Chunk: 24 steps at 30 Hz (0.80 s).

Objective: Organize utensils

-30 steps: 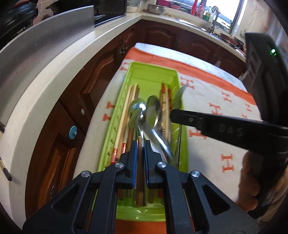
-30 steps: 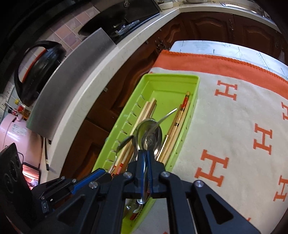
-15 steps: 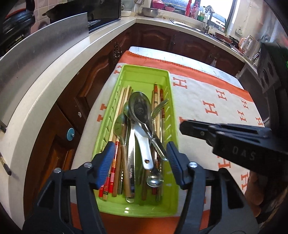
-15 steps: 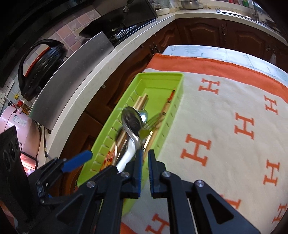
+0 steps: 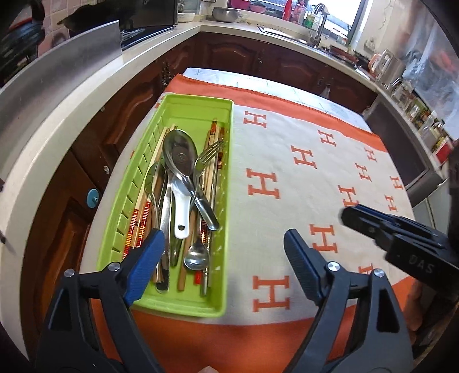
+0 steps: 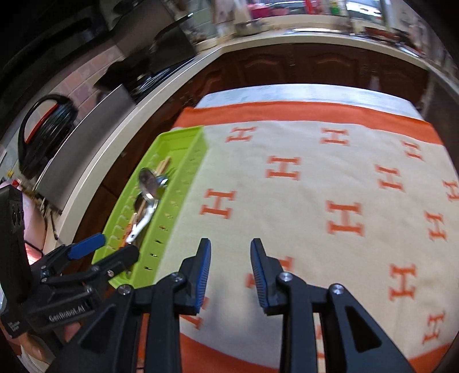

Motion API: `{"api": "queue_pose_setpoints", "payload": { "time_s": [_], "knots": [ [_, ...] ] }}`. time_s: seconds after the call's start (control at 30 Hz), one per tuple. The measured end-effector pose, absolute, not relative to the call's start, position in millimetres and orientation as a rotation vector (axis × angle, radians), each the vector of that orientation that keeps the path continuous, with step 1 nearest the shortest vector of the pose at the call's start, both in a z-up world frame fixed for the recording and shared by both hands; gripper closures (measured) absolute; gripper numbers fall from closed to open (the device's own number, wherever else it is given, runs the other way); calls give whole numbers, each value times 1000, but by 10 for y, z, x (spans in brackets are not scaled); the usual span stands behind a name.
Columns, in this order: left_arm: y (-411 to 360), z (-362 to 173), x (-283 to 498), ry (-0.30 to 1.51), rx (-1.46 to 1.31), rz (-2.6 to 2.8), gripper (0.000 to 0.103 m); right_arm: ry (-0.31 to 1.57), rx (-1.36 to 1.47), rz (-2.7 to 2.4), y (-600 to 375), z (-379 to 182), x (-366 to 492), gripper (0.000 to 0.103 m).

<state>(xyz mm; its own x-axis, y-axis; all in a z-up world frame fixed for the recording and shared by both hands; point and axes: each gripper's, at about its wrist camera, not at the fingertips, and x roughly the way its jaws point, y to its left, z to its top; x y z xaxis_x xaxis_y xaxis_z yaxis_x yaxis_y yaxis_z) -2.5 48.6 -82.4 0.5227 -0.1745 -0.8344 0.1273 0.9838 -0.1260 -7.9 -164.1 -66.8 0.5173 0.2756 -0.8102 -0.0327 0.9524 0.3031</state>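
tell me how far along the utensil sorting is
Looks close to finished. Done: the big spoon, fork, chopsticks and other cutlery lie in the green tray, and no utensil shows on the orange-and-cream cloth. In hand: nothing; left gripper and right gripper both have open, empty jaws. Left: the pieces overlap in a jumble, so perhaps tidying.

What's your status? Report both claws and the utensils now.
Left claw open, empty. Right claw open, empty, over blanket. Utensils piled in green tray. Nothing in the way.

Dark wood cabinets [image 5: 229,54] under pale counters [image 5: 86,94] — bright window [image 5: 332,11].
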Motion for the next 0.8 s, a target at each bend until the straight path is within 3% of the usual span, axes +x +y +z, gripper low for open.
{"api": "queue_pose_setpoints", "payload": {
  "time_s": [0.2, 0.33, 0.67, 0.8],
  "knots": [
    [199, -594, -95, 1010, 56, -152, 18, 969, 210, 91, -1892, -404, -309, 74],
    [46, -330, -229, 934, 117, -160, 18, 950, 176, 62, -1976, -170, -451, 59],
    [-161, 363, -462, 827, 125, -253, 18, 807, 97, 0, -1901, 414, -682, 35],
    [-140, 485, -530, 792, 80, -258, 18, 778, 96, -8, -1877, 468, -706, 33]
  ]
}}
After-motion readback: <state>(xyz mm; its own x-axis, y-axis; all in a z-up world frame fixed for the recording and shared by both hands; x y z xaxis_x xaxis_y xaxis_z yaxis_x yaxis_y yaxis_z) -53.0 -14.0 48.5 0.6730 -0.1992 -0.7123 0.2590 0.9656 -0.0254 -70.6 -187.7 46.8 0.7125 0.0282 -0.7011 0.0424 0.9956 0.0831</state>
